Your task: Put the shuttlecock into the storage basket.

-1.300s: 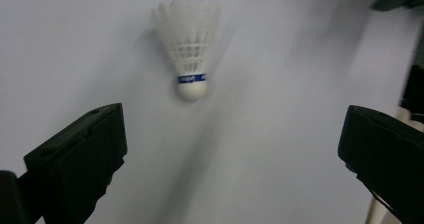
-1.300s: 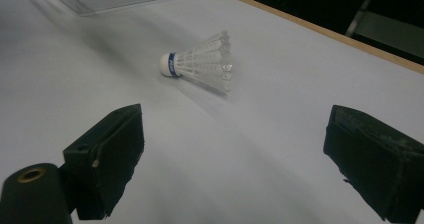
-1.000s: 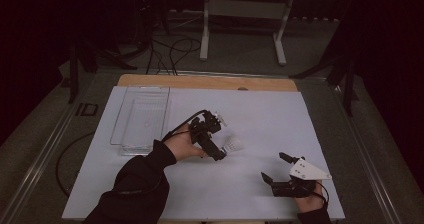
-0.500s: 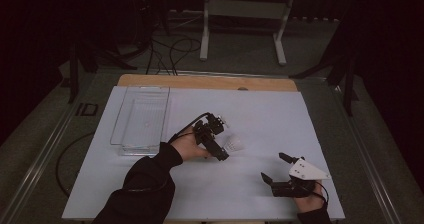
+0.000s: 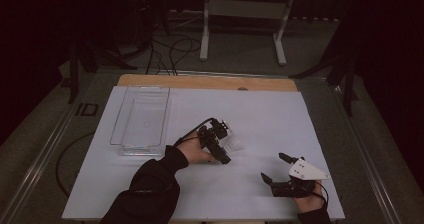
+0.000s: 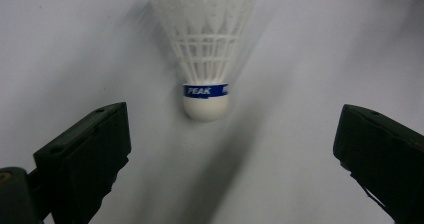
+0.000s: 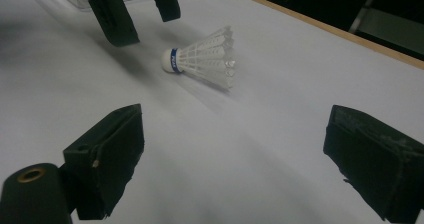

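A white shuttlecock point(image 5: 233, 144) with a blue band lies on its side on the white table cover. In the left gripper view its cork end point(image 6: 205, 107) points at me, just ahead of the open jaws. My left gripper point(image 5: 224, 143) is open and sits right beside the shuttlecock, with nothing held. My right gripper point(image 5: 274, 167) stands open near the front right of the table, empty and well apart from the shuttlecock point(image 7: 205, 59). The right gripper view also shows the left gripper point(image 7: 135, 9) just behind the cork.
A clear plastic tray point(image 5: 116, 124) lies at the back left of the white cover point(image 5: 260, 109). A wooden table edge point(image 5: 200, 81) runs along the back. Beyond it are a metal stand and cables on the dark floor.
My left gripper has edged slightly right, closer to the shuttlecock. The right gripper and the shuttlecock have stayed put.
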Action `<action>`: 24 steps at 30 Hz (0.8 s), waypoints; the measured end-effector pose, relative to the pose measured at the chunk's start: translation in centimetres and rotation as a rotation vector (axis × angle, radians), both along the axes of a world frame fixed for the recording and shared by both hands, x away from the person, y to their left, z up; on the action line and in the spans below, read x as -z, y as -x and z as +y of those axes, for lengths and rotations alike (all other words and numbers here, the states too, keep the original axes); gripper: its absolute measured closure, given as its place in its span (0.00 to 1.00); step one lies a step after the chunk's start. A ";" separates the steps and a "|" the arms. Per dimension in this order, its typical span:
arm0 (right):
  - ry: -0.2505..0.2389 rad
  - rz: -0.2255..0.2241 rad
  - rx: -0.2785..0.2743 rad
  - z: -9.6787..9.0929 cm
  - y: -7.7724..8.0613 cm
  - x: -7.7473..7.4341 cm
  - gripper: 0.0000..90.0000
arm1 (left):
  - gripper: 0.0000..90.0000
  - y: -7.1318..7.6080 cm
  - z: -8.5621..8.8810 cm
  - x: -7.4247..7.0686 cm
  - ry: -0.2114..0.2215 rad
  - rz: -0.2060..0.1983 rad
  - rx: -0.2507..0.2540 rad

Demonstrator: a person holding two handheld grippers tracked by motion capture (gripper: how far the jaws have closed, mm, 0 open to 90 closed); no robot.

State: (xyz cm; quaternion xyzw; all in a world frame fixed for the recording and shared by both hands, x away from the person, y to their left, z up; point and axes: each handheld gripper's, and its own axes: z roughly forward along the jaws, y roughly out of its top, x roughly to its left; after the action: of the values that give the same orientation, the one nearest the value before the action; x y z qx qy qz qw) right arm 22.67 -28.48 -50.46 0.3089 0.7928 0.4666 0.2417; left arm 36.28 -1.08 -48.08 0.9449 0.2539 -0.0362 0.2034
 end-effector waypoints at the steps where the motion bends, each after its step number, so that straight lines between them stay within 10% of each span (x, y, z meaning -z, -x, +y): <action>1: 0.000 0.000 0.000 0.0 0.0 0.0 0.10 | 0.04 0.0 -0.1 0.2 -0.005 0.000 0.003; 24: 0.003 0.011 -0.009 0.0 -0.1 0.1 0.10 | 0.51 -0.3 -1.6 2.2 -0.079 -0.048 -0.017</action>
State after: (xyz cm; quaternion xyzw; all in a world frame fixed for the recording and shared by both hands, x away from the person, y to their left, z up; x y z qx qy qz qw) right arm 22.76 -28.46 -50.59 0.3078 0.7961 0.4647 0.2356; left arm 36.62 -2.70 -50.31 0.9506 0.2581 -0.0015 0.1722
